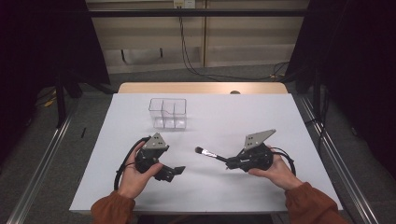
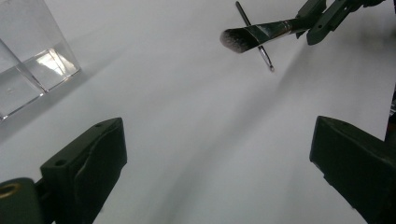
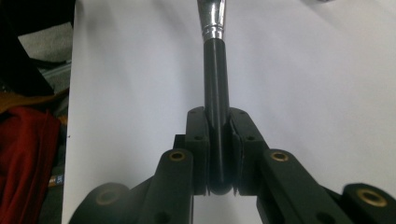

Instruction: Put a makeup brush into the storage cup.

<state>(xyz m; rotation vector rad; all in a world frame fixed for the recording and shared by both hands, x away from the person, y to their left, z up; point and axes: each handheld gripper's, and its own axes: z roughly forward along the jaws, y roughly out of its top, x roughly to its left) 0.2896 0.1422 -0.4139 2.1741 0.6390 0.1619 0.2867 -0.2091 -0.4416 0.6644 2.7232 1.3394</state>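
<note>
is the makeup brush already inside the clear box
No, the makeup brush is clamped by its handle in the right gripper, held over the table well short of the clear box.

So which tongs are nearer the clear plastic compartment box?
Left. The left tongs sit just below the clear plastic compartment box; the right tongs, gripping a black-handled makeup brush, are farther right.
</note>
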